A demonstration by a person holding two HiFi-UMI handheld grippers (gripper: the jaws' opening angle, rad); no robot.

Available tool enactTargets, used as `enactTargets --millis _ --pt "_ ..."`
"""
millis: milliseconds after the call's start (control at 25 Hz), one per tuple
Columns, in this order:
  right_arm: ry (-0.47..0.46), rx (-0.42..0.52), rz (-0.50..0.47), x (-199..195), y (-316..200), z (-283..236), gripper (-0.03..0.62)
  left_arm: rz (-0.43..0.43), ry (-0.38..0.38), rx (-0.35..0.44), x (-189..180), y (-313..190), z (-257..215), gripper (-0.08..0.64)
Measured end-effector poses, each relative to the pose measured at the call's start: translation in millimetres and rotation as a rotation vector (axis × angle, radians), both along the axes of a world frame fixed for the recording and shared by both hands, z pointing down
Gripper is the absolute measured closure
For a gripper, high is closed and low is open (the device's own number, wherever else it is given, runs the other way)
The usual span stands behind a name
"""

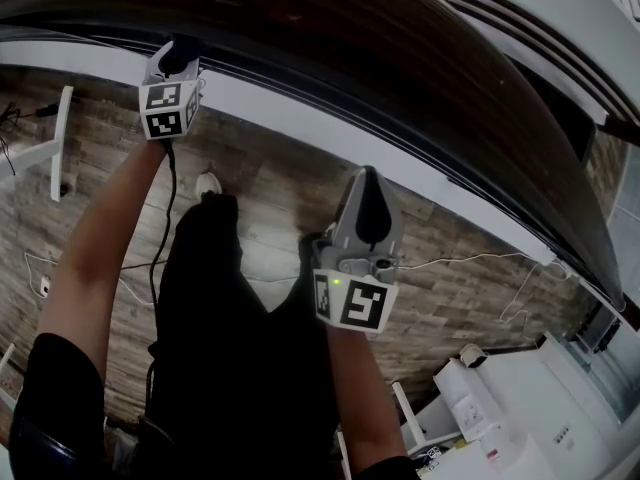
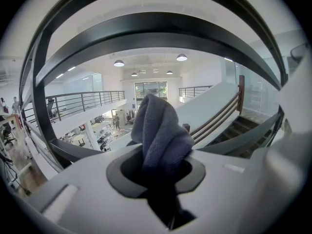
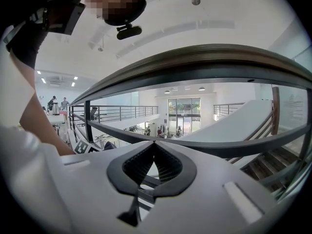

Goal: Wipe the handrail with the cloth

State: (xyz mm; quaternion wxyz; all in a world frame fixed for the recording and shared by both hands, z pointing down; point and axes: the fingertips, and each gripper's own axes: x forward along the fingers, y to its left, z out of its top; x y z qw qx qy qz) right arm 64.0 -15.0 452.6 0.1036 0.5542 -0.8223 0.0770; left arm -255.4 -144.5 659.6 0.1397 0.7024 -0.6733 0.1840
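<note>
Left gripper (image 2: 163, 167): jaws clamped on a bunched grey-blue fleece cloth (image 2: 158, 130), which stands up out of the jaw gap in a folded lump. In the head view this gripper (image 1: 177, 58) is raised to the near edge of the dark brown curved wooden handrail (image 1: 350, 58), at upper left. Cannot tell whether the cloth touches the rail.

Right gripper (image 3: 153, 152): ribbed black pads meet at the tips, with a leaf-shaped gap behind them and nothing in it. In the head view it (image 1: 368, 186) sits lower and nearer the body, below the rail and apart from it, pointing up toward it.

The rail arcs across both gripper views (image 3: 204, 62), ahead of the jaws. A grey-brown wood-plank floor (image 1: 280, 183) lies below.
</note>
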Motion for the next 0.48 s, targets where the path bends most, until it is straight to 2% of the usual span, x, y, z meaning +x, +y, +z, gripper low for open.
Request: enactTargets --millis 480 --pt "-0.011 0.0 -0.02 31 -1 4 0.591 0.012 -0.004 0.004 45 2 -2 0.489"
